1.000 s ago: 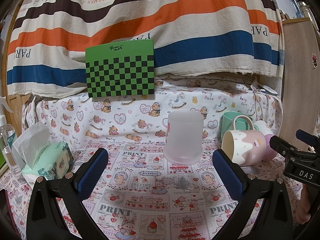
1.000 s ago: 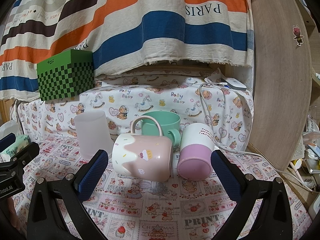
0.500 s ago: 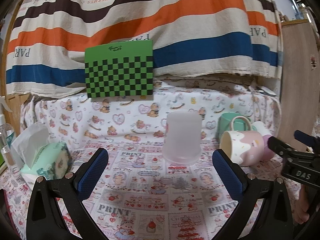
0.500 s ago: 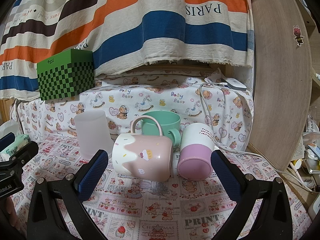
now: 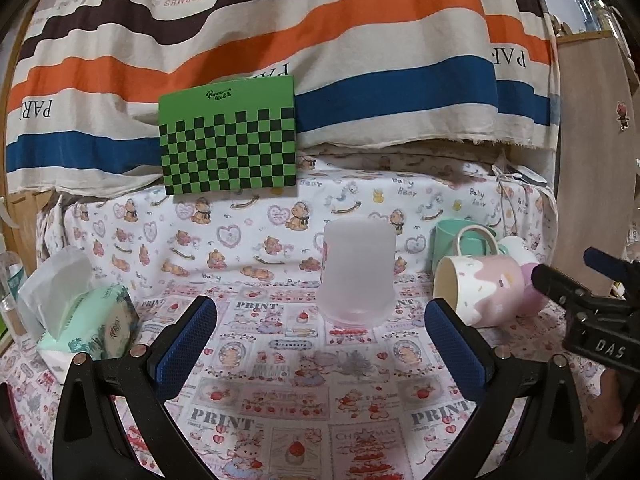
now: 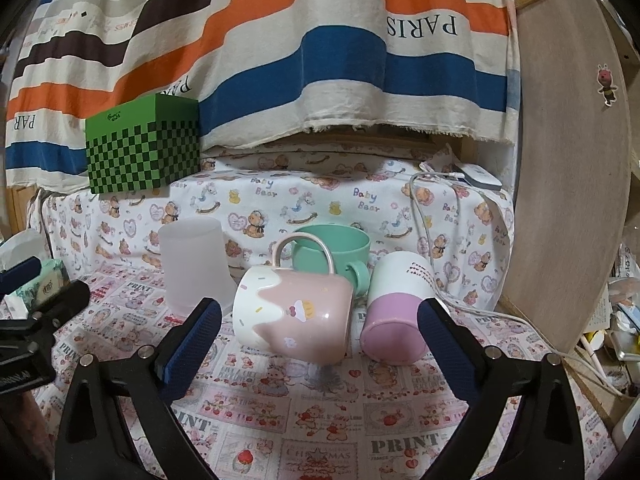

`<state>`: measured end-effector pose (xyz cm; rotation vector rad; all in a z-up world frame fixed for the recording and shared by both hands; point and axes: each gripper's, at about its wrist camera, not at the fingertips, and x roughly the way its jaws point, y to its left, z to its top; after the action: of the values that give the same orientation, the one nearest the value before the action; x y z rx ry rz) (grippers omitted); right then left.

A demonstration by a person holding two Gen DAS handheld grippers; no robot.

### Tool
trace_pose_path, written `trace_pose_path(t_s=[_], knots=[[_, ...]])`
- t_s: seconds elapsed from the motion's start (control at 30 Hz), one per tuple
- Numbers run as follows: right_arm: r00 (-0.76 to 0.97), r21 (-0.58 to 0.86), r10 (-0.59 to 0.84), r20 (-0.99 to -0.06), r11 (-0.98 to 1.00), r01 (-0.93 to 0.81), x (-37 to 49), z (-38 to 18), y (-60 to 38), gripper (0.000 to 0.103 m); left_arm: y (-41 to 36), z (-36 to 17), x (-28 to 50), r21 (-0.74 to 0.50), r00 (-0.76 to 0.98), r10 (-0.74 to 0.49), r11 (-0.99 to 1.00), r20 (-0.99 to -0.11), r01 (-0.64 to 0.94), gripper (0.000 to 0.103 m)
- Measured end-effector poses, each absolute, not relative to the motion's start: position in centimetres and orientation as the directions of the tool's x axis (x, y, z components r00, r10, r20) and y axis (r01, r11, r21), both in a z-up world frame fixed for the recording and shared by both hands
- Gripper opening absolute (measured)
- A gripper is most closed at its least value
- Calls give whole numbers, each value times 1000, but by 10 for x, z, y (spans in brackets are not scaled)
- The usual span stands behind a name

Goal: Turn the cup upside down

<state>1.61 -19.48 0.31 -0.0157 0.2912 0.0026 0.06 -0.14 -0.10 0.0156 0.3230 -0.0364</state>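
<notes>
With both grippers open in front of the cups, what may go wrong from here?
1. The pink mug lies on its side, close to the green mug and the purple cup; a wide grasp by the right gripper may knock them.
2. It may roll on the soft cloth.
3. The frosted cup already looks inverted; the left gripper might bump it.

Soft, even indoor light, fairly bright, with faint shadows only. Both views stay sharp mid-frame; fisheye bending and dark vignetting crowd the edges.
</notes>
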Motion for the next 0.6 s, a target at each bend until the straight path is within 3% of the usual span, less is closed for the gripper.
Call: trace_pose_path(t_s=[0.27, 0.6], knots=[[977, 73, -1, -212, 997, 17, 2, 21, -220, 97, 0, 0, -3, 1, 951, -21, 1000, -309, 22, 103], [968, 203, 79, -237, 979, -30, 15, 33, -247, 71, 11, -3, 1, -46, 942, -16, 999, -335, 1, 103]])
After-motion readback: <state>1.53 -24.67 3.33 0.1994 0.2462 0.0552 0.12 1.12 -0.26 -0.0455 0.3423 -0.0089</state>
